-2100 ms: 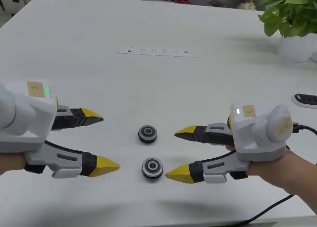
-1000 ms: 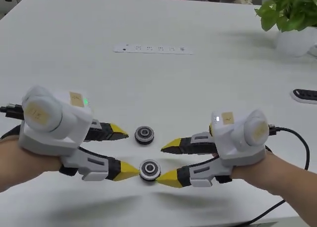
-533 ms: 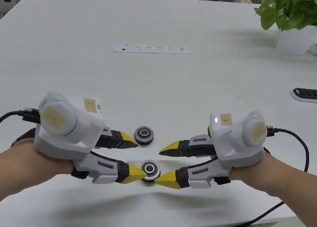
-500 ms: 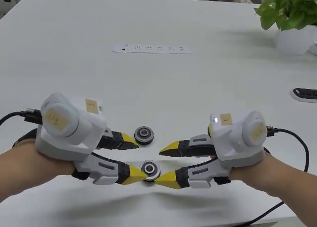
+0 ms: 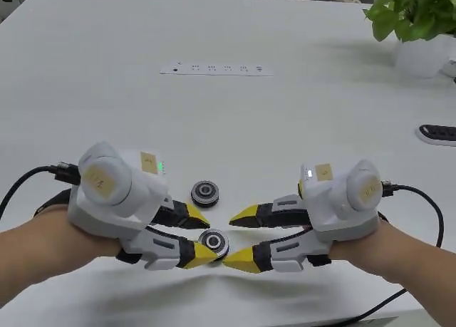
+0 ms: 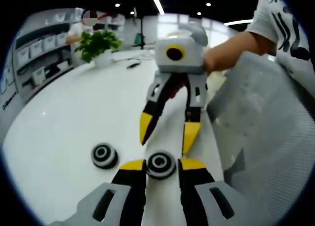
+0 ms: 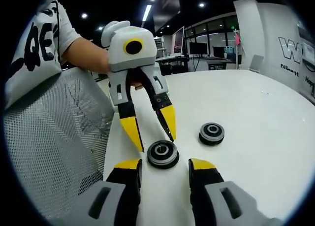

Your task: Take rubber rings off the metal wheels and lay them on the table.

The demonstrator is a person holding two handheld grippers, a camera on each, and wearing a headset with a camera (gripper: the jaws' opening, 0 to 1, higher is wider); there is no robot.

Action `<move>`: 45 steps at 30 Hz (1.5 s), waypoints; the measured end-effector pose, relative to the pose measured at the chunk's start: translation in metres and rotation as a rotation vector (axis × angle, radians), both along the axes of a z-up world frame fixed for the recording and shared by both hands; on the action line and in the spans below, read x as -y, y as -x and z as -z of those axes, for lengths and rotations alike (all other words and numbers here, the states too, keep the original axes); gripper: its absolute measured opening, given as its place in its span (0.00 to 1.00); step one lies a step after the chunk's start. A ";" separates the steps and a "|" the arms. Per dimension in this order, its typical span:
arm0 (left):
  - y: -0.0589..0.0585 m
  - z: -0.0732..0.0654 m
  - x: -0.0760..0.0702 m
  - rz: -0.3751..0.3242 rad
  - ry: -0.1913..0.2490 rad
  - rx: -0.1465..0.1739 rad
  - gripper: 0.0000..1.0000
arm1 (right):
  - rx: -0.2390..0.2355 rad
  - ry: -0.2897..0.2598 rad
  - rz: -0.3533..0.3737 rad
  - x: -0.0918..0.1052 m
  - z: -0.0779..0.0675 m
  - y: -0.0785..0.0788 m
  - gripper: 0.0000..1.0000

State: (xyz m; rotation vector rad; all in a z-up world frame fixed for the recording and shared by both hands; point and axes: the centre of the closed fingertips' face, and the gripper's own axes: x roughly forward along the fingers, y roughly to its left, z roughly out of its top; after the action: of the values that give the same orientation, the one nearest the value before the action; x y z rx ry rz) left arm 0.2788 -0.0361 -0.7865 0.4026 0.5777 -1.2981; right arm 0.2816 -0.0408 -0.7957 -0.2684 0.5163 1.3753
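— Rubber ring [image 7: 163,164] still on the near wheel [image 5: 214,243]?
— Yes. That wheel lies flat near the front edge of the table [image 5: 285,127], between the jaws of the left gripper [image 5: 206,236]. They are narrowed to about its width; whether they pinch it, I cannot tell.
— And the right gripper [image 5: 229,240]?
— Jaws spread wide, holding nothing, tips just short of the same wheel from the opposite side.
— Farther back?
— The far wheel [image 5: 204,192] lies just behind, ring on, untouched. Well beyond are a power strip [image 5: 216,69] and a potted plant [image 5: 410,17].
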 end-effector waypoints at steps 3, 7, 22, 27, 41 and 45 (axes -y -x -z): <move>0.000 0.000 0.002 0.004 -0.003 0.008 0.22 | -0.001 -0.002 0.002 0.000 0.000 0.000 0.35; 0.000 0.003 0.002 0.008 -0.016 0.019 0.19 | -0.003 -0.002 0.004 0.000 0.001 -0.001 0.35; -0.001 0.006 0.003 -0.008 -0.044 0.068 0.14 | -0.001 -0.002 -0.002 -0.003 0.003 0.000 0.33; -0.001 0.006 0.002 -0.014 -0.037 0.073 0.14 | -0.001 0.007 -0.003 -0.005 0.007 0.001 0.31; -0.001 0.006 0.002 -0.020 -0.043 0.096 0.14 | 0.004 0.005 0.019 -0.011 0.009 0.001 0.27; -0.002 0.006 0.001 -0.021 -0.044 0.103 0.14 | -0.002 0.003 0.021 -0.011 0.009 0.002 0.25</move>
State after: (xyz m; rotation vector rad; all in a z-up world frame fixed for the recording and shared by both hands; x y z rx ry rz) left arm 0.2805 -0.0375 -0.7927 0.4960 0.5227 -1.2390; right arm 0.2799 -0.0296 -0.8051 -0.2636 0.5219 1.3541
